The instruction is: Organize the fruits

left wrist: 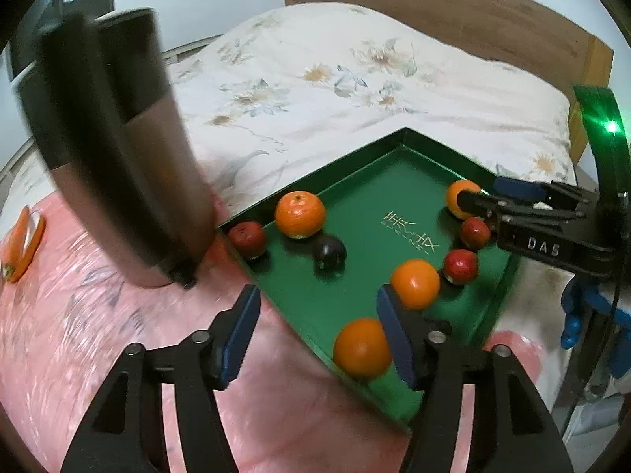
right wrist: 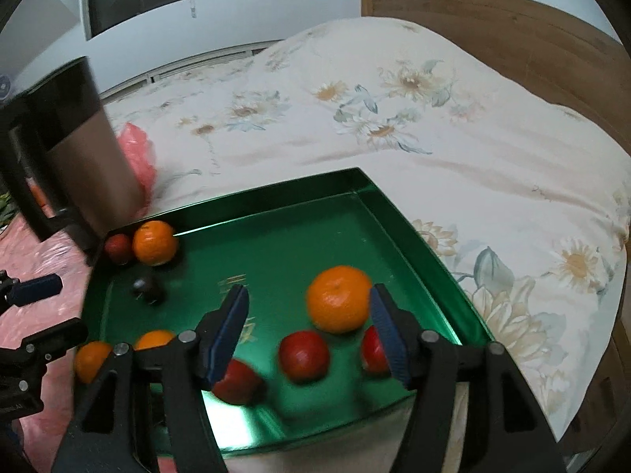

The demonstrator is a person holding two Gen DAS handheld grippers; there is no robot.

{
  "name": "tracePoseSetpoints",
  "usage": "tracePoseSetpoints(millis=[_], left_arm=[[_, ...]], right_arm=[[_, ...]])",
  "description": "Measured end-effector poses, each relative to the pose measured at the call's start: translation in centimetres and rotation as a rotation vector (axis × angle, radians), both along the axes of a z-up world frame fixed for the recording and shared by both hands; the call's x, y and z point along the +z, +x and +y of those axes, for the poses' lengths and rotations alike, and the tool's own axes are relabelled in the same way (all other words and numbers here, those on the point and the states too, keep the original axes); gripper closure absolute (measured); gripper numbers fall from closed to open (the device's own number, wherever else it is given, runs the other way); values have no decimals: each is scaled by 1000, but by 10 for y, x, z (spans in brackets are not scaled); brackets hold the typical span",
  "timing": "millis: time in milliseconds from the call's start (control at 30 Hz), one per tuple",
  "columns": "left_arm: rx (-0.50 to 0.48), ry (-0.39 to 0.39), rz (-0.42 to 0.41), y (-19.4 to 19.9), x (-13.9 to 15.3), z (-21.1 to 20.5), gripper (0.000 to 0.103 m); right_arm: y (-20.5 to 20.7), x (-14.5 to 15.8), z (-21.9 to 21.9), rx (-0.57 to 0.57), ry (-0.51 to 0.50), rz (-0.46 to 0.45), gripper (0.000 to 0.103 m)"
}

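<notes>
My right claw gaped empty, the round orange mandarin lying just ahead between its fingers, nearer than my left.

A bedroom: floral duvet, wooden headboard.

Shiny green square metal tray, gold lettering in its middle. Round orange fruits, round red fruits, one round dark purple-black fruit. Cream bedspread with yellow daisy print far and right. Pink patterned cloth near left.
</notes>
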State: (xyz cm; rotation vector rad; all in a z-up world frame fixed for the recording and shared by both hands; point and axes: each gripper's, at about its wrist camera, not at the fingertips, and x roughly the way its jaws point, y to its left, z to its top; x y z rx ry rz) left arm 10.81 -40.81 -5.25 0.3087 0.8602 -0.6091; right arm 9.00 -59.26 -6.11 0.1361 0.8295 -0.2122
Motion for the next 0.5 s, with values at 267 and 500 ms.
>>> tracePoseSetpoints(millis=[267, 500], left_arm=[[74, -30, -13, -25, 24, 49, 42], [150, -34, -53, -52, 40, 96, 37]], right_arm=[[-27, 21, 49, 61, -4, -26, 0], [-48, 33, 95, 113, 1, -41, 0]])
